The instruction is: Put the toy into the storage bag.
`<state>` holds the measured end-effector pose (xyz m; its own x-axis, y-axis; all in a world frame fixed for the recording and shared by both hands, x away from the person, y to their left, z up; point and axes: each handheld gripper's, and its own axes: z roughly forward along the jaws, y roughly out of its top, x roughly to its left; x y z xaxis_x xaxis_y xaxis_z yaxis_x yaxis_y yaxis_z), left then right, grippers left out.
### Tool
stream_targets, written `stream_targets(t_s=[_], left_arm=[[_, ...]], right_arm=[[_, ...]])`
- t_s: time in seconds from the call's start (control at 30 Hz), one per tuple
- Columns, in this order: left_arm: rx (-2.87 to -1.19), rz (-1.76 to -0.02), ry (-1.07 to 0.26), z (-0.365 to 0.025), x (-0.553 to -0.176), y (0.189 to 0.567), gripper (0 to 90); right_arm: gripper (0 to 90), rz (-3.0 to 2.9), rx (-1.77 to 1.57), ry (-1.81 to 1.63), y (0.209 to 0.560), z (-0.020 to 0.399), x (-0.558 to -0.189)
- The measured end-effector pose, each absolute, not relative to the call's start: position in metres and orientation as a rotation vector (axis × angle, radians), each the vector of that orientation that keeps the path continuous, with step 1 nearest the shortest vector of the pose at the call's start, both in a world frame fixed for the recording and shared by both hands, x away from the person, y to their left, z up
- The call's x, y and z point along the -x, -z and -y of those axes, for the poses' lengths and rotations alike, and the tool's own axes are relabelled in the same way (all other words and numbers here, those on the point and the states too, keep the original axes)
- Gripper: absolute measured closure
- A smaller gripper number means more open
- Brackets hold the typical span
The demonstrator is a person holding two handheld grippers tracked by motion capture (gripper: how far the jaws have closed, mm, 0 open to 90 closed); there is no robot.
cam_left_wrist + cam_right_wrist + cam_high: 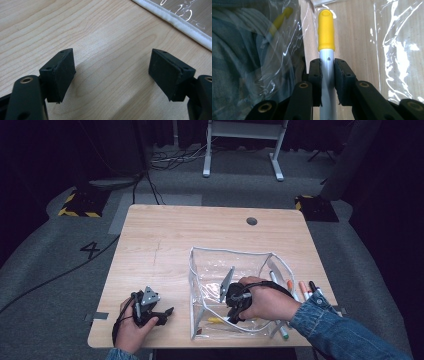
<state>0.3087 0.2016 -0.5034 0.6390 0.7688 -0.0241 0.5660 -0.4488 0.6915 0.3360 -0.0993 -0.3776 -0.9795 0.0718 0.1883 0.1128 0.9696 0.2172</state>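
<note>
The right tongs (pixel 327 72) grip a marker with a yellow cap (pixel 326 30). The two black pads press on its grey body from both sides, just below the cap. In the right gripper view the cap points up and away from the tongs, and shiny clear plastic lies all around it.

In the high view the right tongs (pixel 235 306) are down inside a clear plastic bag (pixel 200 270) with a white edge. The bag stands open on the wooden tabletop (pixel 160 235), near the front edge on the right side. A bit of yellow (pixel 216 320) shows at the bottom of the bag by the tongs; it may be the marker's cap, but it is too small to be sure. The hand in the blue denim sleeve (pixel 340 327) holds these tongs.

More markers (pixel 305 290) lie on the tabletop just beside the bag, on its right.

The left tongs (pixel 162 312) rest low at the front left of the tabletop, well apart from the bag. In the left gripper view the left tongs (pixel 112 72) are wide open with nothing between the pads, just bare wood. The white edge of the bag (pixel 175 21) shows in the top right corner of that view.
</note>
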Motion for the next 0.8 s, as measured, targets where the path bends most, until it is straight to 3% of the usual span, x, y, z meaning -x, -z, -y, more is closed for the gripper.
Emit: stream_targets(t_s=[0.17, 0.3, 0.4, 0.8], left_arm=[[-2.177, -1.037, -0.385, -0.202, -0.309, 0.503, 21.5], [-2.177, -1.037, -0.382, -0.202, -0.309, 0.503, 21.5], [-2.178, -1.036, -0.384, -0.202, -0.309, 0.503, 21.5], [-2.179, -1.036, -0.384, -0.202, -0.309, 0.503, 21.5]], right_arm=[[76.6, 2.947, 0.122, 0.336, 0.382, 0.099, -0.337], [63.5, 2.955, 0.142, 0.379, 0.379, 0.101, -0.338], [58.7, 2.976, 0.196, 0.468, 0.368, 0.104, -0.342], [57.2, 3.024, 0.376, 0.85, 0.308, 0.14, -0.342]])
